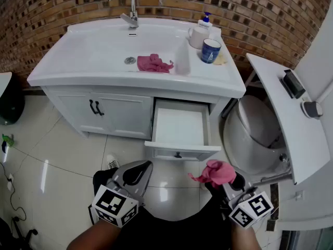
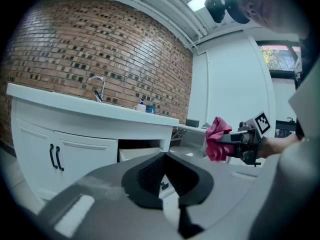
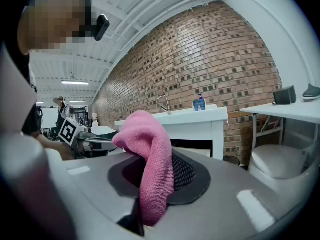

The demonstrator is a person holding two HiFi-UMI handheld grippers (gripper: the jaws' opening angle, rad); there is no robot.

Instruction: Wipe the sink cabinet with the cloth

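White sink cabinet (image 1: 119, 111) against a brick wall (image 1: 62, 9), on a pale tiled floor (image 1: 47, 160), ahead of both pairs of jaws. Its drawer (image 1: 177, 149) stands pulled out, between the two and nearer the right gripper (image 1: 227, 183), whose jaws are clamped on a pink cloth (image 1: 216, 172) draped over their tips. Left gripper (image 1: 136, 175): jaws closed together, nothing between them. Farther ahead, in the basin, a second pink cloth (image 1: 153, 63); on the counter a blue cup (image 1: 210, 51) and soap bottle (image 1: 206, 21). To the right of the right jaws is a toilet (image 1: 255, 134).
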